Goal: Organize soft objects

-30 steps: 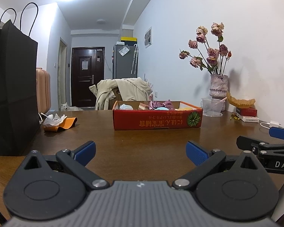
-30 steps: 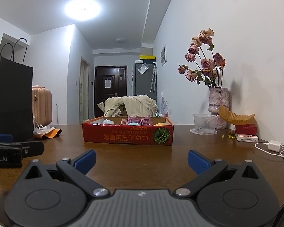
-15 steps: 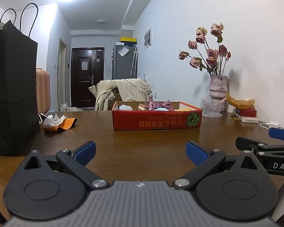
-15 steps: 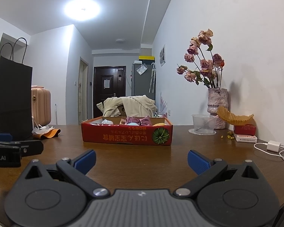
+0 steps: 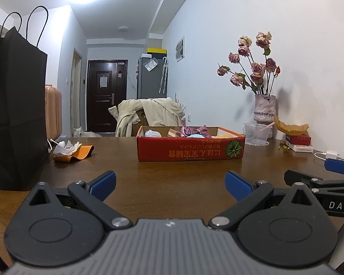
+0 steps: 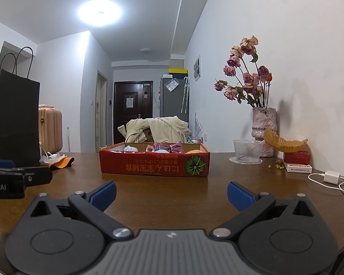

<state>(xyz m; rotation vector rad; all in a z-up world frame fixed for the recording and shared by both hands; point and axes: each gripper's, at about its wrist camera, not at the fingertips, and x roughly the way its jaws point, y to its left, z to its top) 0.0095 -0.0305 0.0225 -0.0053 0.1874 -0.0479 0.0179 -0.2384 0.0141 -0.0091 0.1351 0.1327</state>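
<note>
Box (image 5: pixel 190 147) of soft things sits far ahead on the table (image 5: pixel 172 174), long side facing me; my left gripper (image 5: pixel 169 183) and right gripper (image 6: pixel 170 193), both spread wide and empty, look equally distant

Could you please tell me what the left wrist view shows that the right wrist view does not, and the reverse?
Only the left wrist view shows the white dog on the floor by the door. Only the right wrist view shows the charger's full white cable coiling on the table. Both show the red box of soft items, the vase, the black bag, and both tools open.
</note>
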